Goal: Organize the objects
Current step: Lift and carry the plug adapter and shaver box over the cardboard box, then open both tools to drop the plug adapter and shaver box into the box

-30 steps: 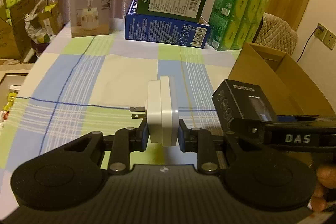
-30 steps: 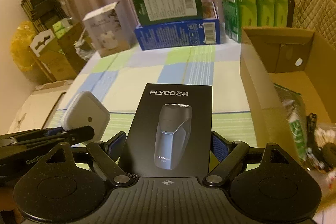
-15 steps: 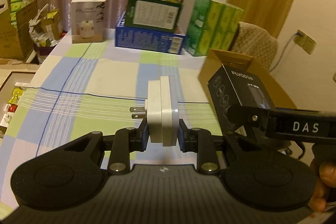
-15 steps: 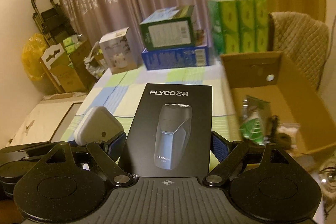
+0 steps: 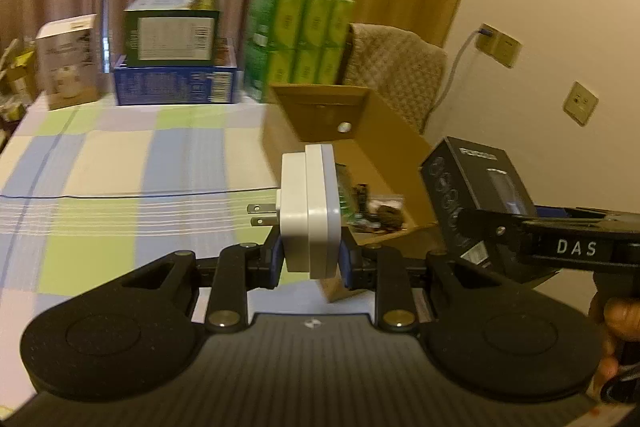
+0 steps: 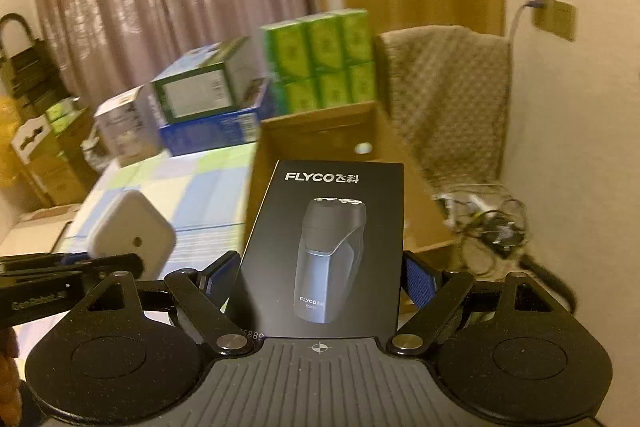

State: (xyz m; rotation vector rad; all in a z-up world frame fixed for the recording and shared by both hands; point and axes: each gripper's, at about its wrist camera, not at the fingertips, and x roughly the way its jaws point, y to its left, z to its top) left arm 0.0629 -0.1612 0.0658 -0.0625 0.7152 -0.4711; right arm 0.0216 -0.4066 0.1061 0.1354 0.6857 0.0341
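My left gripper (image 5: 311, 259) is shut on a white plug adapter (image 5: 310, 211), prongs pointing left, held in the air in front of the open cardboard box (image 5: 384, 131). My right gripper (image 6: 320, 279) is shut on a black FLYCO shaver box (image 6: 326, 251), held upright before the same cardboard box (image 6: 320, 131). In the left wrist view the shaver box (image 5: 476, 187) hangs to the right of the adapter. In the right wrist view the adapter (image 6: 130, 235) is at the lower left.
The table has a checked cloth (image 5: 120, 167). At its back stand a white box (image 5: 68, 63), a green box on a blue box (image 5: 174, 67) and green tissue packs (image 5: 300, 43). The cardboard box holds small items (image 5: 376, 211). A padded chair (image 6: 448, 99) stands behind, cables (image 6: 492, 223) beside it.
Both grippers have swung to the right with their loads. The cardboard box now sits straight ahead of both, and the chair and wall sockets have come into view.
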